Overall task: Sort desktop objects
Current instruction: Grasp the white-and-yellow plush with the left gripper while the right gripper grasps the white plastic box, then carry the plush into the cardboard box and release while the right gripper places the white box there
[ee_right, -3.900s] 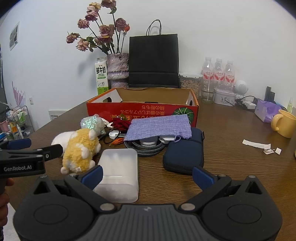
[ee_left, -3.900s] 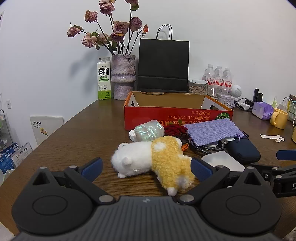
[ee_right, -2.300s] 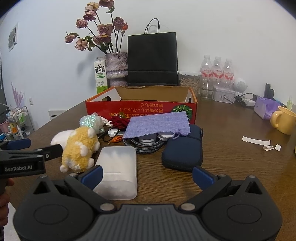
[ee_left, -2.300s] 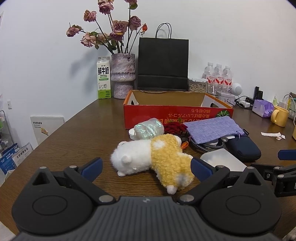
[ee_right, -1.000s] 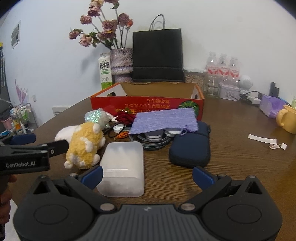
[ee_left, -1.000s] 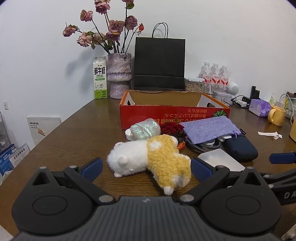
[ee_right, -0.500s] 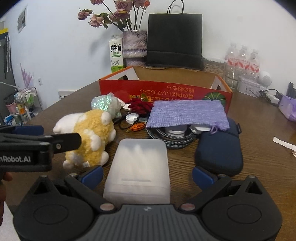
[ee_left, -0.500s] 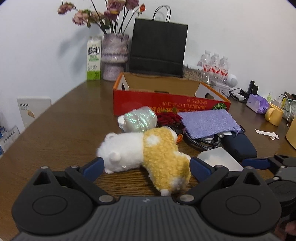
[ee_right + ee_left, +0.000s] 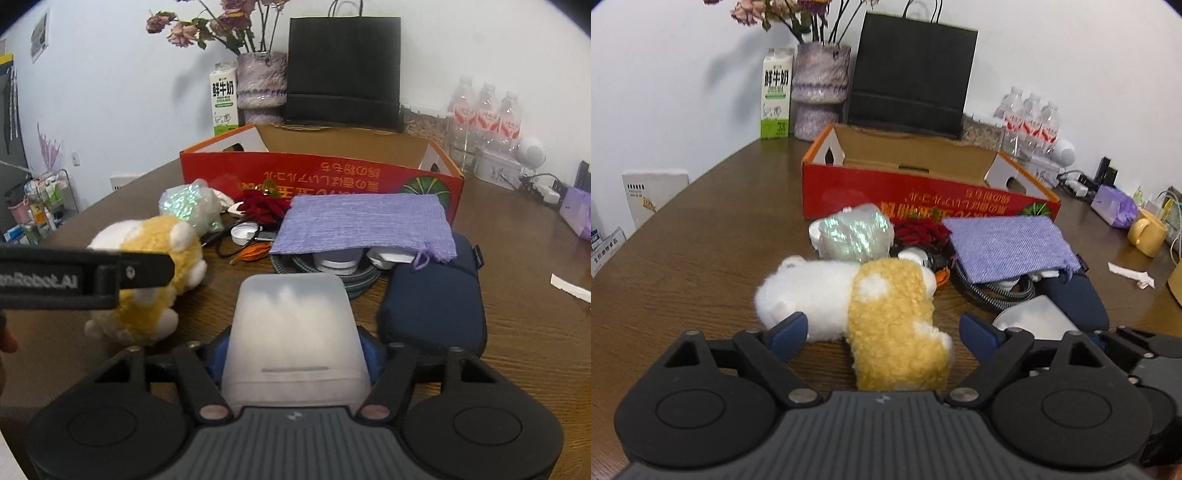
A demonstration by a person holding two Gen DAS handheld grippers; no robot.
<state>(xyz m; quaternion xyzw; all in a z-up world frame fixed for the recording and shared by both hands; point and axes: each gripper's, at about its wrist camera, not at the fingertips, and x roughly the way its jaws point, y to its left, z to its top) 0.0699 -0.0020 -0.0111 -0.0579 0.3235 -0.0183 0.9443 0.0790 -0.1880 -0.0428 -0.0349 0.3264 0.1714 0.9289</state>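
Right gripper [image 9: 295, 356] jaws just closing, pads against frosted white case [image 9: 293, 332]; left gripper [image 9: 882, 330] closing, wide astride plush toy [image 9: 864, 310], not gripping

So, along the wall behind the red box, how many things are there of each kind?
Water bottles: 3
Milk carton: 1
Vase: 1
Black paper bag: 1
Total: 6
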